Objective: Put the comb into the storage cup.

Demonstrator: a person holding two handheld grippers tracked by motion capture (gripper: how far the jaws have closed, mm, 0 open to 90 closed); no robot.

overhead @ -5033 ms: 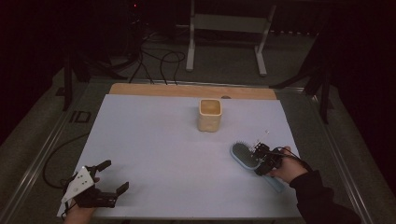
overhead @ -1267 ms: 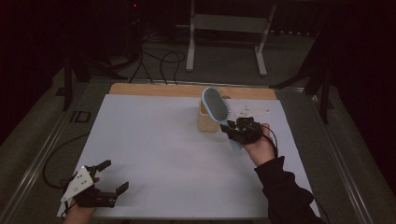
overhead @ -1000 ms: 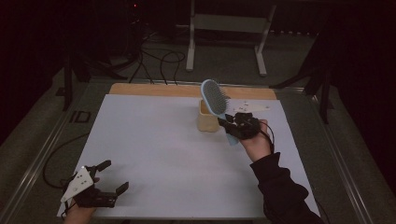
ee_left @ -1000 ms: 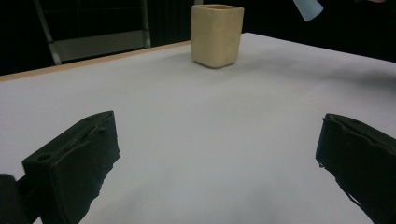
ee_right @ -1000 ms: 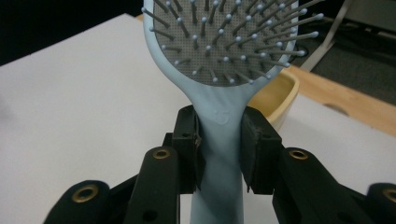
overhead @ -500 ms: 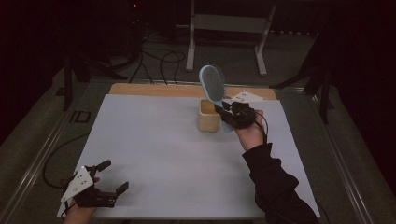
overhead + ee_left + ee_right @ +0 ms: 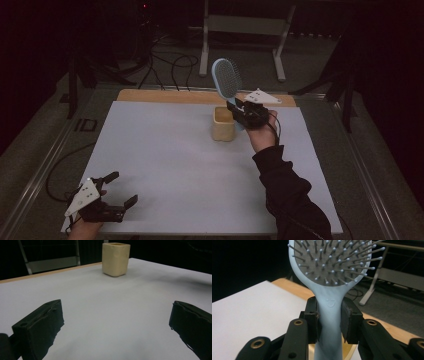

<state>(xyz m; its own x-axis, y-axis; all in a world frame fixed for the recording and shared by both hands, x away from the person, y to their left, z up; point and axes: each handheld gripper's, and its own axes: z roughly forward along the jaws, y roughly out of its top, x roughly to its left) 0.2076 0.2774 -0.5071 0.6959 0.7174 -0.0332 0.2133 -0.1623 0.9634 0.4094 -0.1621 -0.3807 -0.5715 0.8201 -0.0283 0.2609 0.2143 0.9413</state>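
Observation:
My right gripper (image 7: pixel 239 111) is shut on the handle of a light blue hairbrush (image 7: pixel 226 80), held upright with its bristled head up. The handle's lower end hangs just over the right side of a cream cup (image 7: pixel 223 123) standing at the back middle of the white table. In the right gripper view the two pads clamp the hairbrush (image 7: pixel 331 277) at its neck, and the cup's rim (image 7: pixel 348 348) shows below. My left gripper (image 7: pixel 119 188) rests open at the front left corner, with nothing between its fingers. The cup (image 7: pixel 116 259) stands far ahead of it in the left gripper view.
The white sheet (image 7: pixel 165 165) covers the table, with a wooden strip (image 7: pixel 160 96) along the far edge. Cables and a metal stand (image 7: pixel 242 25) lie on the dark floor beyond. A metal rail (image 7: pixel 40 175) runs along the left side.
My right gripper picked the hairbrush up from the right side of the table, carried it back and left, and stood it upright over the cup. The left gripper stayed still.

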